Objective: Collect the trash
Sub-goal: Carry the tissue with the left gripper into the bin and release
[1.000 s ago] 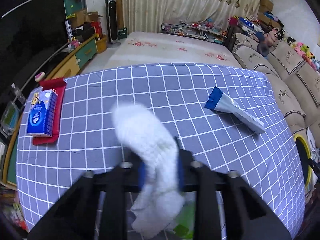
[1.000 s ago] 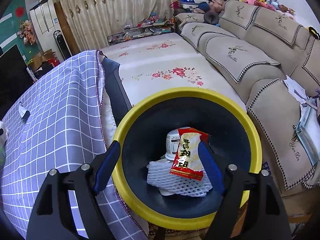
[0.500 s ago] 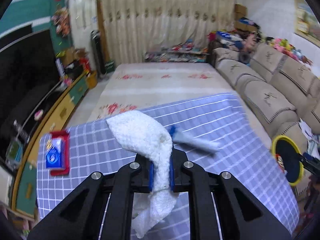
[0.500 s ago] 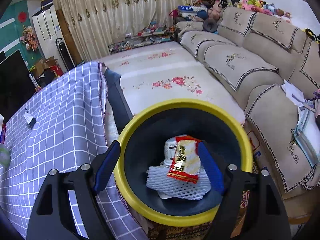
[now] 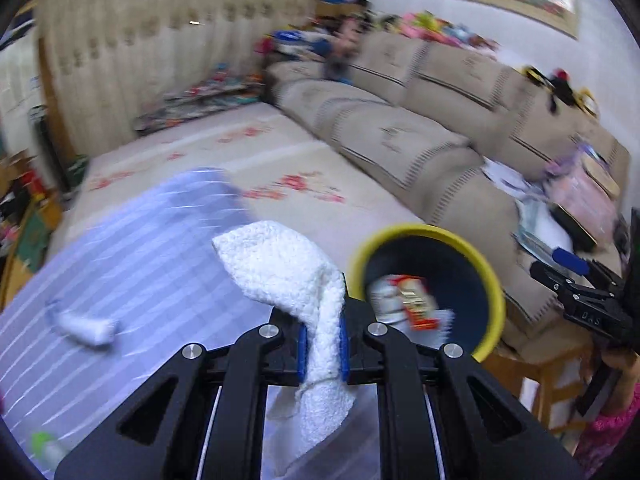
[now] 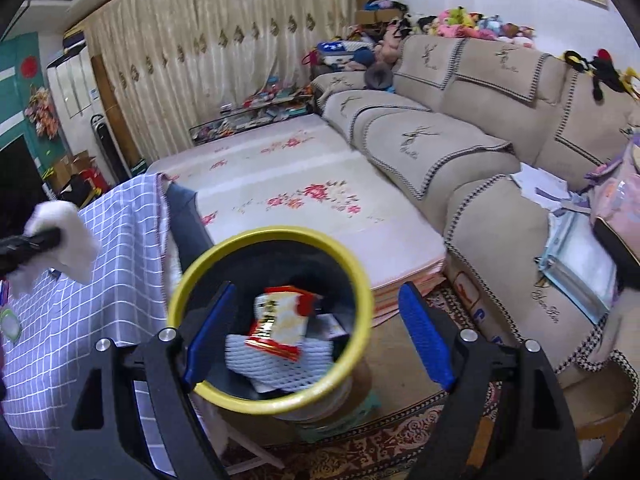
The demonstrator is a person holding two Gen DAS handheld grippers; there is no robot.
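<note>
Left gripper is clamped tight on a crumpled white tissue wad, pinched at its waist between the 2 blue pads, upper lobe flopping left, tail dangling under the fingers. It hangs over the checked tablecloth edge, the yellow-rimmed bin just to its right and lower (left view is motion-blurred, so exact gap is unclear). Right gripper holds nothing; jaws wide and opening a little more, hovering above the bin with the rim between its fingers in view. Bin already has a red snack wrapper on white foam netting. Step in hand, my read: carry the wad to the bin and drop it. To do it well: get the wad's dangling tail fully inside the yellow rim before letting go, open wide because tissue fibres may cling to a pad, and keep the 2 grippers from crowding the same opening. Risk: releasing early puts it on the floor rug. Still on the cloth: a blurred white tube-like item and something green.
</note>
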